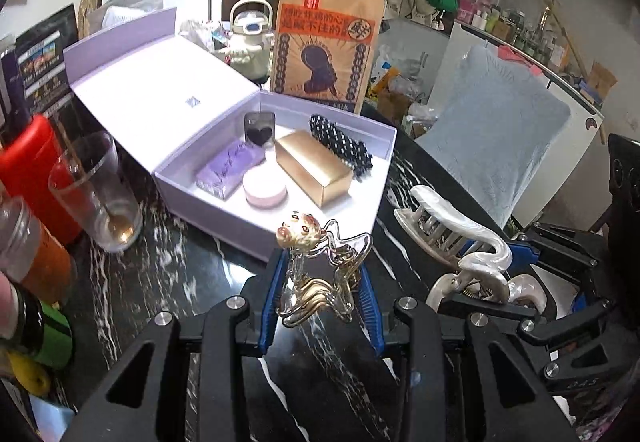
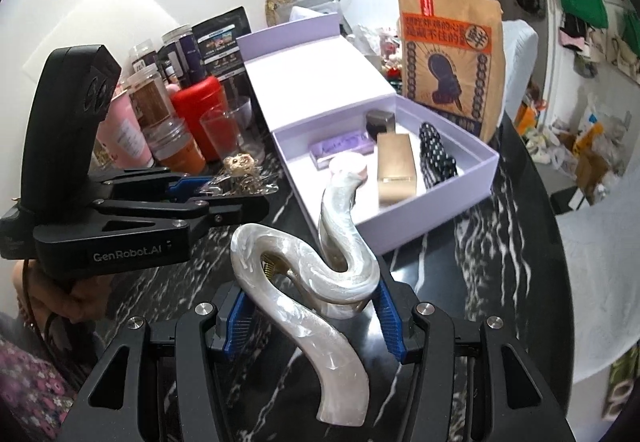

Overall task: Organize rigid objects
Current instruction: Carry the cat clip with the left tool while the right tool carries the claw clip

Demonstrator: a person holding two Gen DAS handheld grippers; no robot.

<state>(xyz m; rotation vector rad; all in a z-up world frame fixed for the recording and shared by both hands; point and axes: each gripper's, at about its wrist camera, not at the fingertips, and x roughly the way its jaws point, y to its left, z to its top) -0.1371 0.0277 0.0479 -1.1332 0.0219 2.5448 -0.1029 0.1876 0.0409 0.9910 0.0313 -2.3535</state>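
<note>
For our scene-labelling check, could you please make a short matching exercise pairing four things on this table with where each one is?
Things:
1. pearl-white hair claw
2. clear and gold hair claw
3. gold box
4. drinking glass

Places:
A. lying inside the open lilac box
B. in the left hand-held gripper
C. standing on the dark marble table, beside the lilac box
D. in the right hand-held gripper

Pairs: 1-D, 2-B, 3-A, 4-C

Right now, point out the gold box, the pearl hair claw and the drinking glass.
gold box [image 1: 314, 166]: left wrist view, on its top face.
pearl hair claw [image 2: 340, 282]: right wrist view, on its curved body.
drinking glass [image 1: 100, 194]: left wrist view, on its side wall.
</note>
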